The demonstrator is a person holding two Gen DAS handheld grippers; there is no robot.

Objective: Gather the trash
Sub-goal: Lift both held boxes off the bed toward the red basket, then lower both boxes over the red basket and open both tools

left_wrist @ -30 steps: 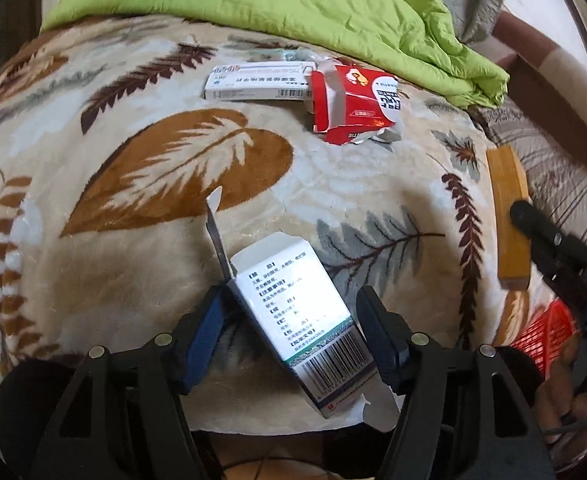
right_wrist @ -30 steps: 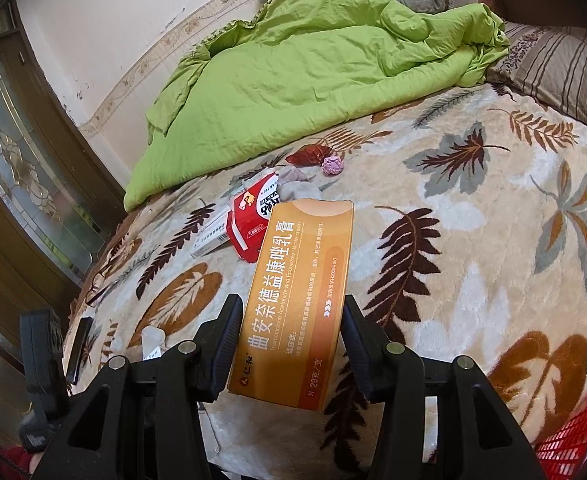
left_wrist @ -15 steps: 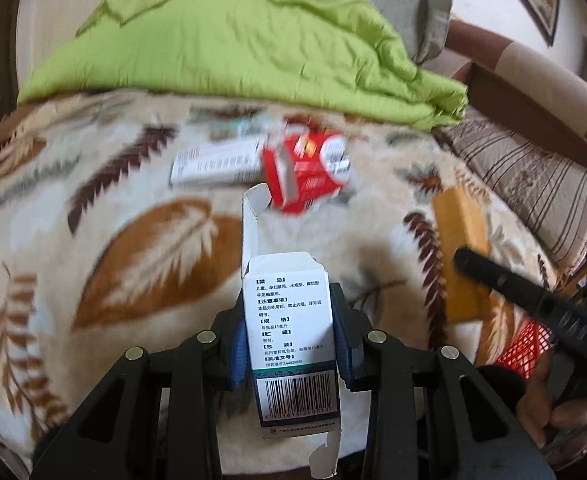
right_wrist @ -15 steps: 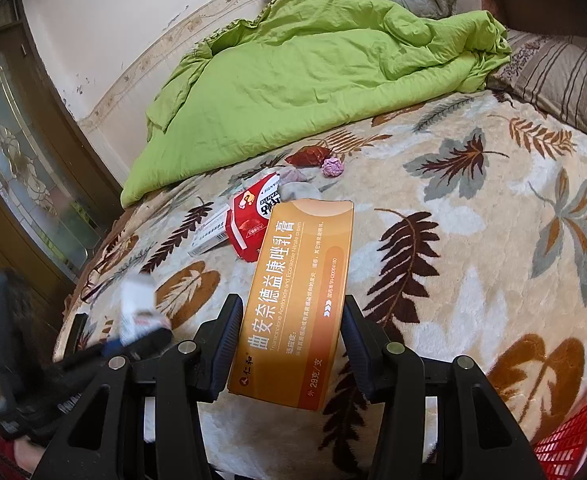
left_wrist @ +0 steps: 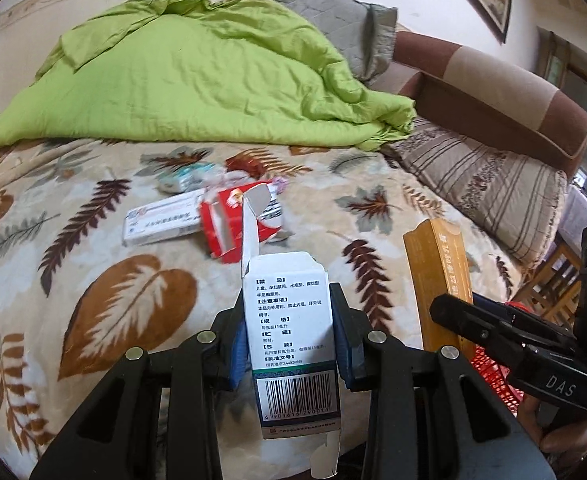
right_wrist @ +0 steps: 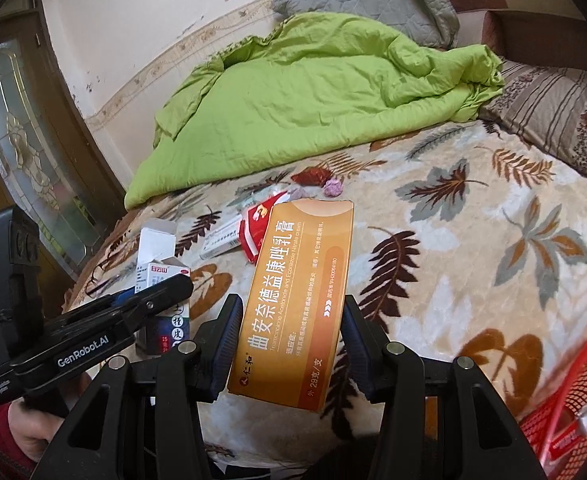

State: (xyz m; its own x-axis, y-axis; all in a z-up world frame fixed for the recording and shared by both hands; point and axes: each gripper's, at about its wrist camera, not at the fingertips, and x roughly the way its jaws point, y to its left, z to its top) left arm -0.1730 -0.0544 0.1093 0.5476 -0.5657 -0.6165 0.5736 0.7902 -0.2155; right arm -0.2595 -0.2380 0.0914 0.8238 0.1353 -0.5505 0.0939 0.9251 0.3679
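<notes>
My left gripper [left_wrist: 291, 330] is shut on a white medicine box [left_wrist: 289, 320] with a barcode and an open top flap, held above the leaf-patterned blanket. My right gripper [right_wrist: 291, 332] is shut on a long orange ointment box [right_wrist: 297, 292]. That orange box [left_wrist: 439, 276] also shows at the right of the left wrist view, and the white box [right_wrist: 161, 268] at the left of the right wrist view. Further back on the bed lie a torn red box [left_wrist: 233, 220], a flat white box [left_wrist: 161, 224] and small crumpled wrappers [right_wrist: 331, 187].
A red mesh basket [right_wrist: 565, 396] sits at the lower right beside the bed. A green quilt [left_wrist: 197, 76] and a grey pillow [right_wrist: 365, 0] lie at the back, a striped pillow [left_wrist: 489, 188] at the right. A hand [right_wrist: 29, 428] holds the left gripper's handle.
The left gripper shut on the white box and lifted it off the blanket, tilting up and swinging right toward the right gripper. The right gripper kept its hold on the orange box.
</notes>
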